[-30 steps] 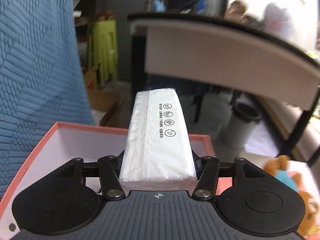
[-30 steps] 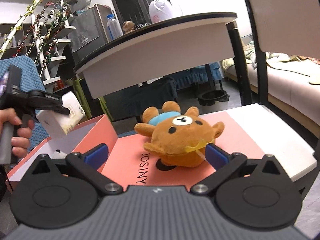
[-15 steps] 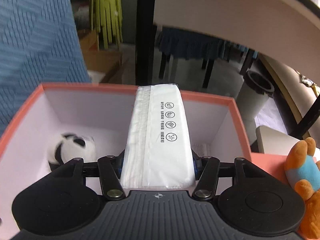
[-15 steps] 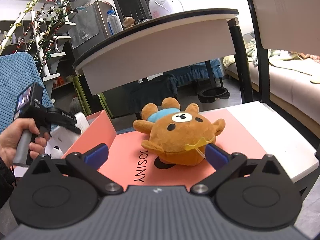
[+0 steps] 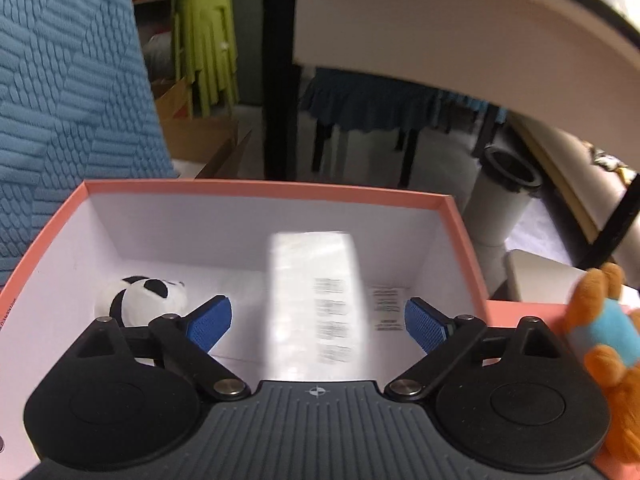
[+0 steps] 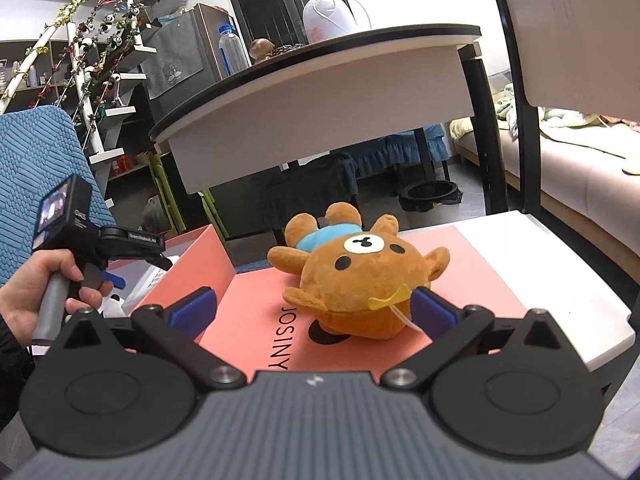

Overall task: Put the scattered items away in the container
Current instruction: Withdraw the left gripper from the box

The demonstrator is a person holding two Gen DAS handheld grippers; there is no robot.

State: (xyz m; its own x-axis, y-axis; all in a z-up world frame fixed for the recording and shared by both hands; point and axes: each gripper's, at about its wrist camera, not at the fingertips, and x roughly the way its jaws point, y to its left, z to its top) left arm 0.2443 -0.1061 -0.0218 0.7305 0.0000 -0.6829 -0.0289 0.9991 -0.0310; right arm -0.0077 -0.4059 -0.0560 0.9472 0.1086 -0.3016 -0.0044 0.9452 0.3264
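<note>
My left gripper (image 5: 318,322) hangs open over the pink box (image 5: 264,190). A white tissue pack (image 5: 314,304) shows blurred between its blue pads (image 5: 212,322), free of them, inside the box. A panda plush (image 5: 148,300) lies at the box's left. In the right wrist view, a brown bear plush (image 6: 356,276) in a blue shirt lies on the pink lid (image 6: 260,308). My right gripper (image 6: 312,310) is open, with its pads just in front of the bear. The left gripper (image 6: 120,248) also shows there, held by a hand above the box (image 6: 196,264).
A blue textured cushion (image 5: 68,92) rises to the left of the box. The lid rests on a white seat (image 6: 560,280) with a black chair frame (image 6: 520,100) at the right. A curved table (image 6: 320,80) stands behind. The bear (image 5: 600,340) sits right of the box.
My left gripper has opened and let go of the tissue pack, which is dropping into the box. The right gripper has stayed open in front of the bear.
</note>
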